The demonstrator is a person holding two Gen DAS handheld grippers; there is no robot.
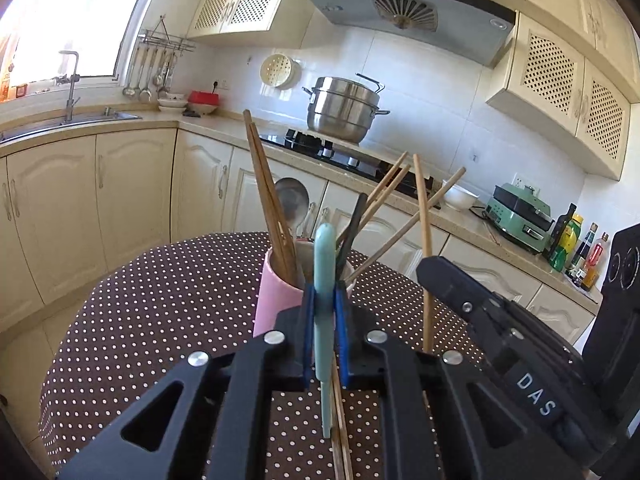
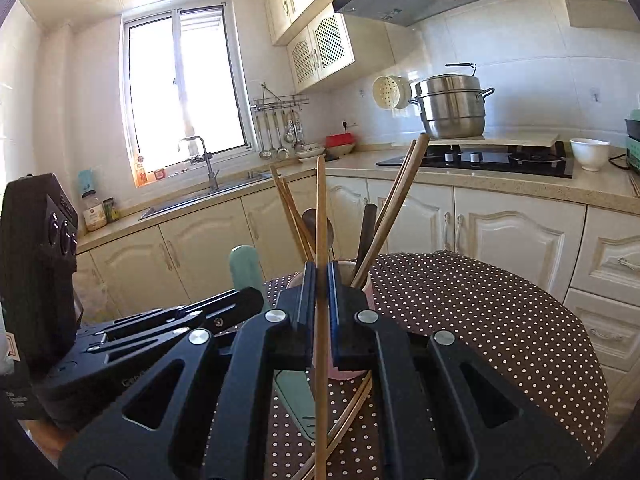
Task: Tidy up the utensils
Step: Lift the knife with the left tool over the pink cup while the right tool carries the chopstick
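We counted one pink cup at frame centre. Left gripper clamped a teal utensil upright; right gripper clamped one chopstick.

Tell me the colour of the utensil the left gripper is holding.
Pale mint green utensil, clamped in the left gripper; clearest in the left wrist view.

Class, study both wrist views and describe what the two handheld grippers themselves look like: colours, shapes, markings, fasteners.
Both are matte black plastic. The left gripper and right gripper each have two angular linkage arms with triangular cut-outs, round silver pivot screws and flat blue finger pads. The right one's side, seen from the left view, carries white "DAS" lettering. No cables or sleeves are visible.
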